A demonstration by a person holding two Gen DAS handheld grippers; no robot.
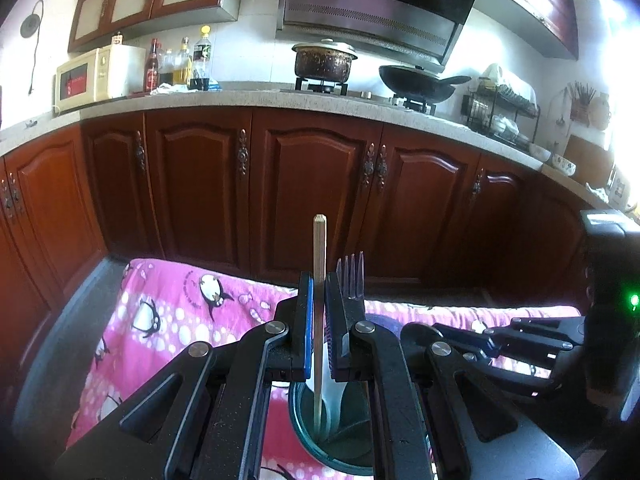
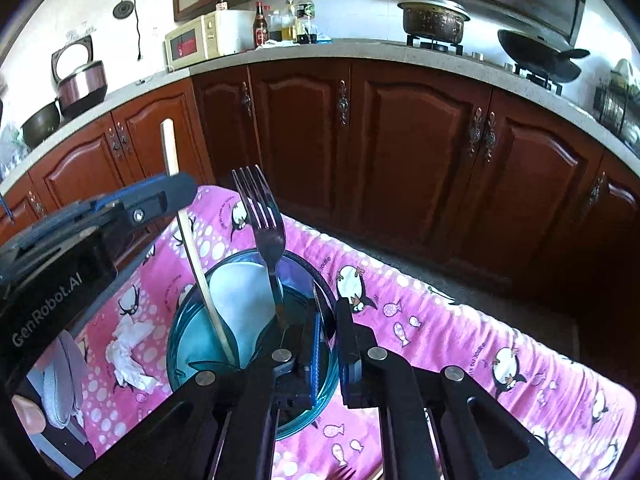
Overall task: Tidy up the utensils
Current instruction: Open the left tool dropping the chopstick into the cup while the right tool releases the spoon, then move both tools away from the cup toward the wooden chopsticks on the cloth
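A blue-green glass jar (image 2: 188, 344) stands on the pink penguin cloth (image 2: 440, 320). In it are a metal fork (image 2: 264, 224), tines up, a white spoon (image 2: 244, 300) and a wooden chopstick (image 2: 200, 272). My left gripper (image 1: 319, 292) is shut on the chopstick (image 1: 319, 248), held upright with its lower end in the jar (image 1: 348, 440); the fork's tines (image 1: 351, 276) rise just right of it. My right gripper (image 2: 327, 320) is shut on the jar's near rim, one finger inside, one outside. It also shows in the left wrist view (image 1: 480, 344).
A crumpled white tissue (image 2: 128, 356) and a grey cloth (image 2: 60, 376) lie left of the jar. Brown cabinets (image 1: 312, 184) stand behind, under a counter with a microwave (image 1: 96, 74), bottles, a pot (image 1: 324, 60) and a wok (image 1: 420, 80).
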